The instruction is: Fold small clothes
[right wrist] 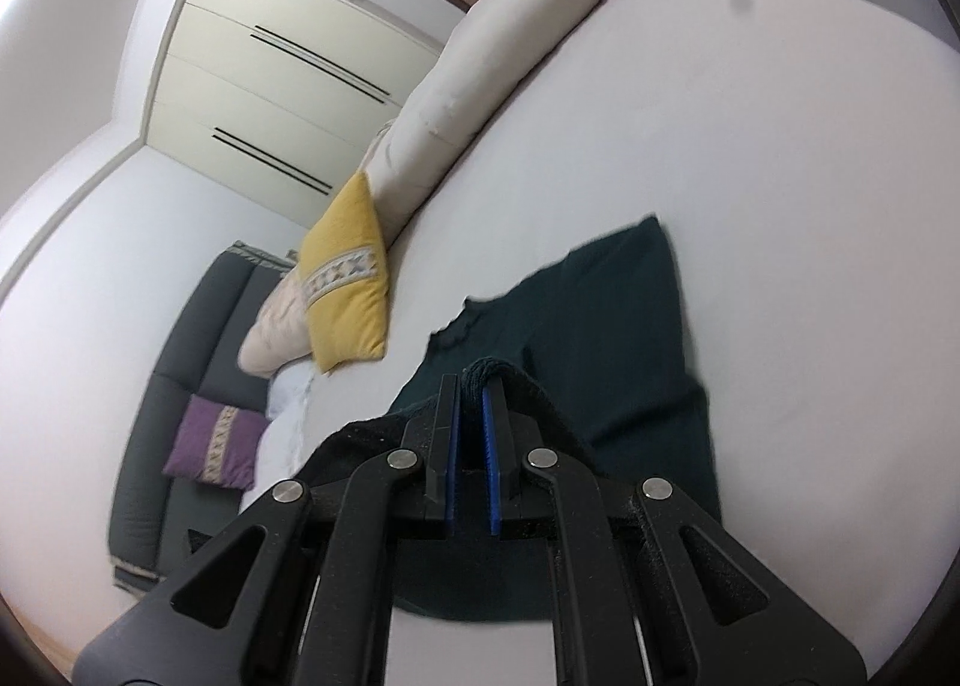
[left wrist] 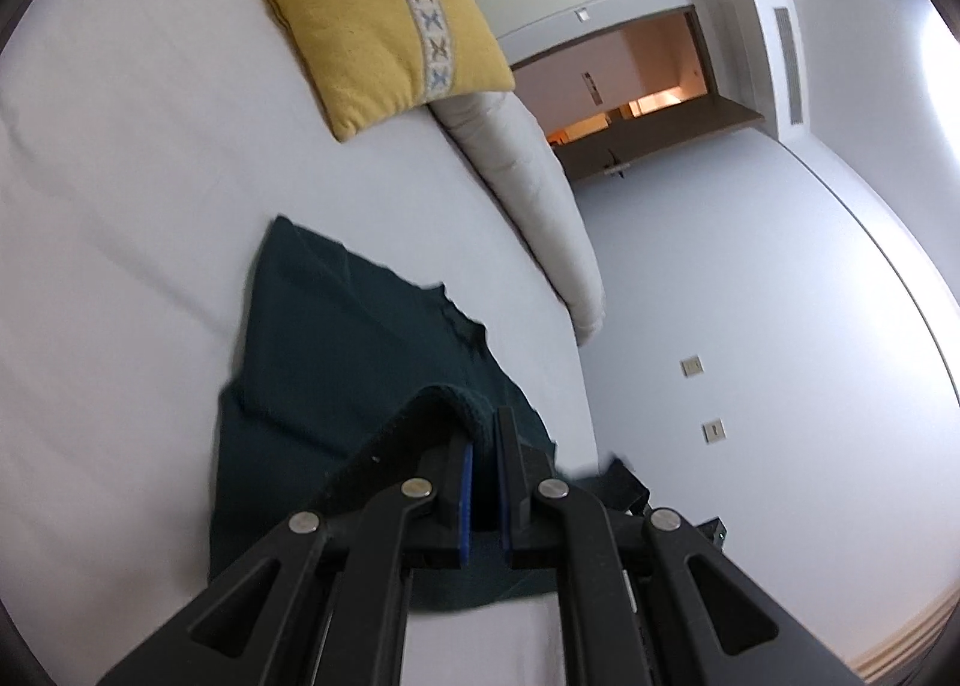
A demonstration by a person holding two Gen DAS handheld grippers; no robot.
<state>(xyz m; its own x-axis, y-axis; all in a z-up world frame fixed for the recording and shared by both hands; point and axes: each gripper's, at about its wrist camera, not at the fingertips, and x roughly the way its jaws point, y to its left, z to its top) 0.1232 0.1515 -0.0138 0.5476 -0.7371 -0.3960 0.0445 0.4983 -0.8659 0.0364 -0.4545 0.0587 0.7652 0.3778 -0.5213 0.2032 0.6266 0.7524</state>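
A dark teal knit garment [left wrist: 336, 350] lies partly spread on the white bed [left wrist: 120, 206]. My left gripper [left wrist: 485, 425] is shut on a folded edge of the garment and lifts it off the sheet. In the right wrist view the same garment [right wrist: 612, 338] lies on the bed [right wrist: 780, 176]. My right gripper [right wrist: 474, 386] is shut on another ribbed edge of it, held above the sheet. The cloth drapes over both sets of fingers and hides the fingertips.
A yellow cushion [left wrist: 372, 20] and a rolled beige duvet [left wrist: 528, 194] lie at the bed's far side. They also show in the right wrist view, cushion [right wrist: 348, 290] and duvet [right wrist: 480, 86]. A dark sofa [right wrist: 198, 362] with a purple cushion [right wrist: 216, 440] stands beside the bed.
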